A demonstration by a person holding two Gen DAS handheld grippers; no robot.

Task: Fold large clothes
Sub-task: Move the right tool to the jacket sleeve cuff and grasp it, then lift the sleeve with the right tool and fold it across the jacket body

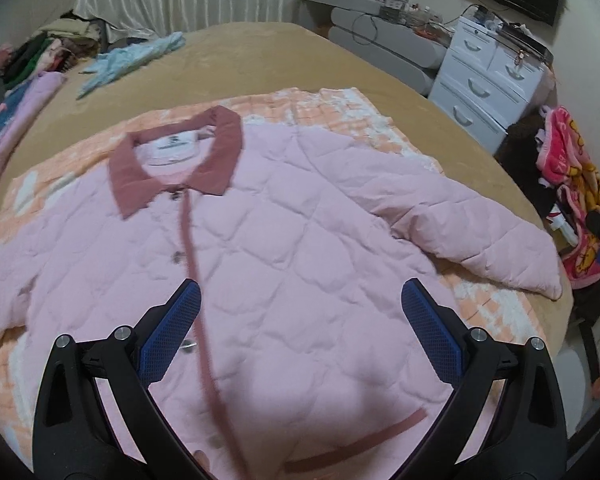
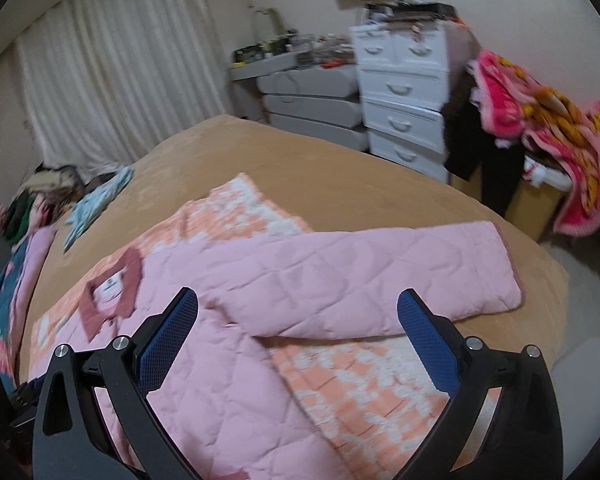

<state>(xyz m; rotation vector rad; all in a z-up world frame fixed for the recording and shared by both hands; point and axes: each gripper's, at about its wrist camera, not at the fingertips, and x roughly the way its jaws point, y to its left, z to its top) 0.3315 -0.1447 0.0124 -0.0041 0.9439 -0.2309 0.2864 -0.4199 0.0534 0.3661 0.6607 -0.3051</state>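
With both the left gripper [image 1: 300,308] and right gripper [image 2: 298,320] spread and empty, pinch the sleeve [image 2: 372,276] at its cuff, mid-right of frame, and fold it across the pink jacket [image 1: 284,264].

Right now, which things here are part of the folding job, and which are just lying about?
Job: pink quilted jacket, its outstretched sleeve, left gripper, right gripper, both open.

Lying about: light blue garment, clothes pile, pink blanket, white drawers.

Tan bed [image 1: 260,52] under orange-white blanket [image 1: 340,112], light-blue garment [image 1: 132,60].
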